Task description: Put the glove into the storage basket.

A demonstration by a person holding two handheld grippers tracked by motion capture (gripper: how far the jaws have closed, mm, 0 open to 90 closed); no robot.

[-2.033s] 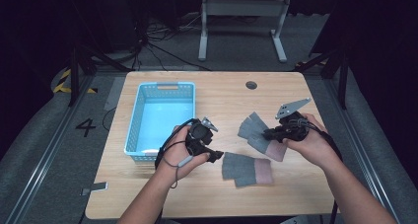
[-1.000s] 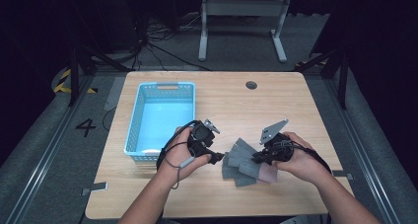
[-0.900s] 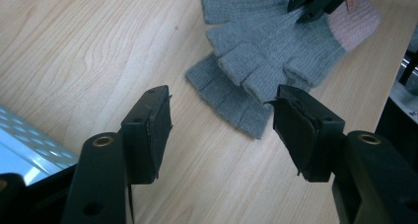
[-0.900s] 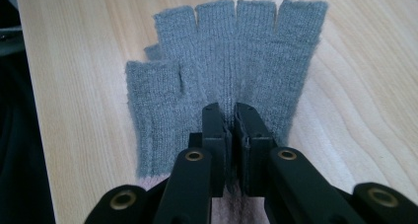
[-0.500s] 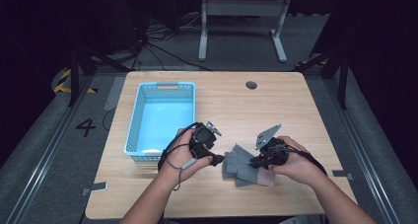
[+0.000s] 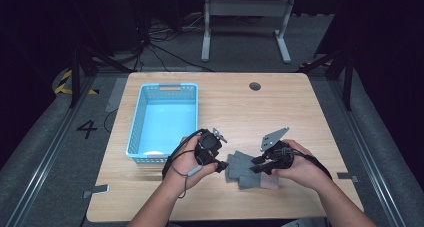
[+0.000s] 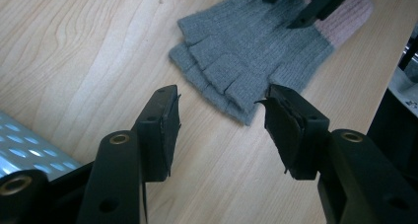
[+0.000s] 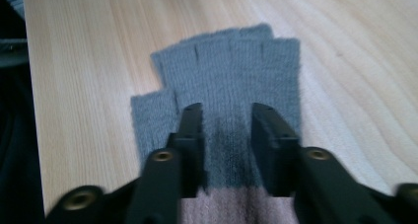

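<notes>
Both forearms come in from the near edge of the table. The left gripper point(image 6: 218, 163) angles rightward, its jaws apart and just closing (nothing between them). The right gripper point(image 6: 257, 166) points leftward, jaws just opened.

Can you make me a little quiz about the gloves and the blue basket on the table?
1. True or false: the grey gloves are inside the blue basket.
2. What colour is the cuff of the top glove: A green, B pink, C yellow?
3. Are the left tool's jaws pressing on the gloves?

Key:
1. False. They lie stacked on the wooden table, beside the basket.
2. B, pink.
3. No. Its jaws have just been closing, but stand apart, just short of the gloves' finger ends. The right tool has just opened its jaws over the top glove.
</notes>
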